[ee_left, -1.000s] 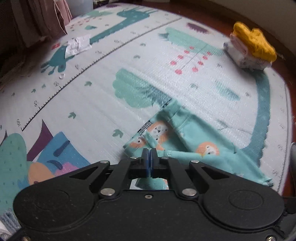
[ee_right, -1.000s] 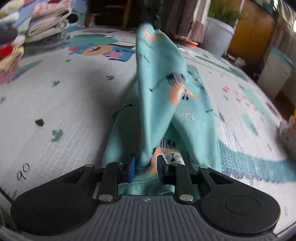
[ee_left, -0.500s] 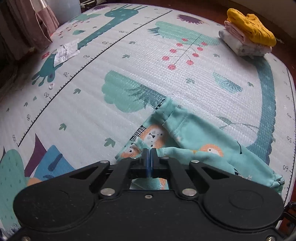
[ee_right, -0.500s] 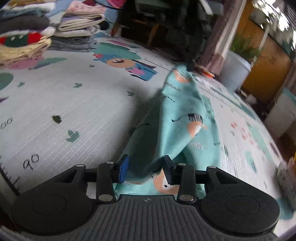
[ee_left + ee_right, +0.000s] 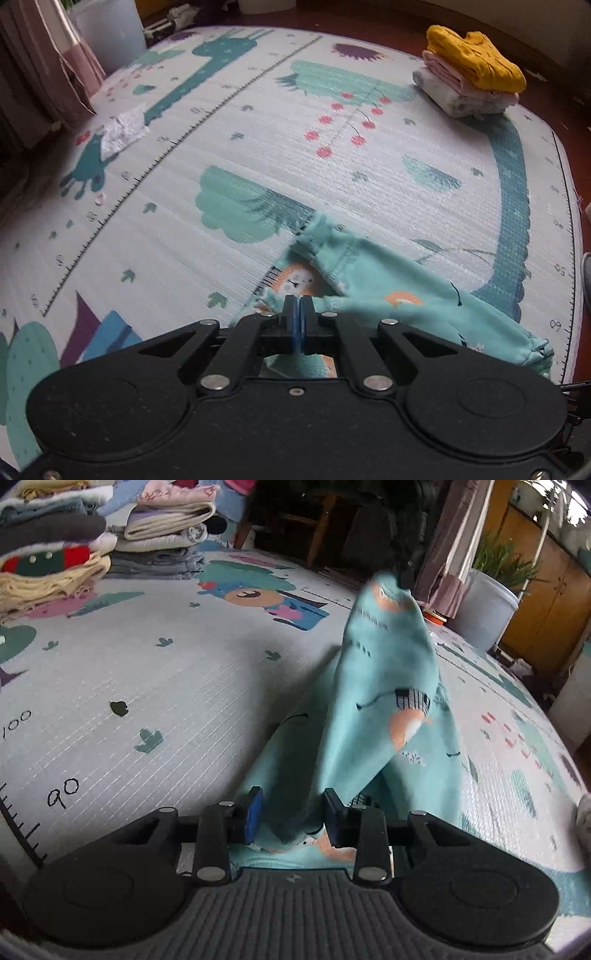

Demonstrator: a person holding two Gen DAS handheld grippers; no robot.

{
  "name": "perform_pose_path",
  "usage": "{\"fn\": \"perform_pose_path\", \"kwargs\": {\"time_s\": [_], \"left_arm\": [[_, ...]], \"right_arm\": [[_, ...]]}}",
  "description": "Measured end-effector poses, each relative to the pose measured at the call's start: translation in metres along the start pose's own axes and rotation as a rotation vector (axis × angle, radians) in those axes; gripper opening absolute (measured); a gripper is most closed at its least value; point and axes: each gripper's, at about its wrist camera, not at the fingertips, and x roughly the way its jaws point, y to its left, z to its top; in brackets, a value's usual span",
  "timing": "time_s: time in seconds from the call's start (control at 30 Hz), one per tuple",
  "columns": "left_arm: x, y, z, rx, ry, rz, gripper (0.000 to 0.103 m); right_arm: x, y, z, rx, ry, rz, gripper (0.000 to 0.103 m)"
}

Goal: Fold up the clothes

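A teal child's garment (image 5: 388,291) printed with orange lions lies partly on the play mat (image 5: 258,155). My left gripper (image 5: 297,314) is shut on one edge of it and holds that edge just above the mat. In the right wrist view the same teal garment (image 5: 388,701) rises in a tall fold up to the far gripper. My right gripper (image 5: 291,818) is open, its blue pads standing wide on either side of the cloth's lower edge, which hangs loose between them.
A folded stack topped with a yellow garment (image 5: 472,70) sits at the mat's far right corner. Piles of folded clothes (image 5: 74,542) stand at the far left. A crumpled white paper (image 5: 123,127), a curtain (image 5: 44,74) and a white planter (image 5: 487,605) border the mat.
My right gripper has opened wider and let the cloth go. The left gripper has stayed shut on its edge and drawn the garment back across the mat.
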Motion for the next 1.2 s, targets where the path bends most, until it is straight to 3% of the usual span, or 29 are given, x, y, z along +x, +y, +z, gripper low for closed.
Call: {"fn": "perform_pose_path", "kwargs": {"time_s": [0.33,0.43,0.6,0.77,0.83,0.9,1.0,1.2], "left_arm": [[0.004,-0.006,-0.003,0.068,0.025,0.031,0.000],[0.009,0.002,-0.007,0.056,0.030,0.082,0.000],[0.037,0.005,-0.015,0.083,0.062,0.152,0.000],[0.052,-0.005,-0.019,0.141,-0.016,0.083,0.000],[0.052,-0.010,-0.019,0.182,-0.028,0.088,0.000],[0.055,-0.013,-0.018,0.218,-0.022,0.113,0.000],[0.058,-0.011,-0.017,0.192,-0.035,0.104,0.000],[0.082,-0.018,-0.015,0.191,0.013,0.101,0.000]], "right_arm": [[-0.007,-0.004,0.002,0.050,-0.040,-0.069,0.038],[0.003,0.006,-0.003,-0.053,0.007,-0.059,0.031],[0.004,0.025,-0.002,-0.155,0.009,-0.106,0.028],[-0.002,0.027,0.000,-0.172,-0.025,-0.131,0.029],[-0.005,0.026,0.000,-0.168,-0.052,-0.134,0.032],[-0.005,0.027,0.000,-0.169,-0.055,-0.106,0.033],[-0.002,0.029,0.000,-0.169,-0.034,-0.072,0.033],[-0.002,0.028,0.001,-0.164,-0.019,-0.065,0.033]]}}
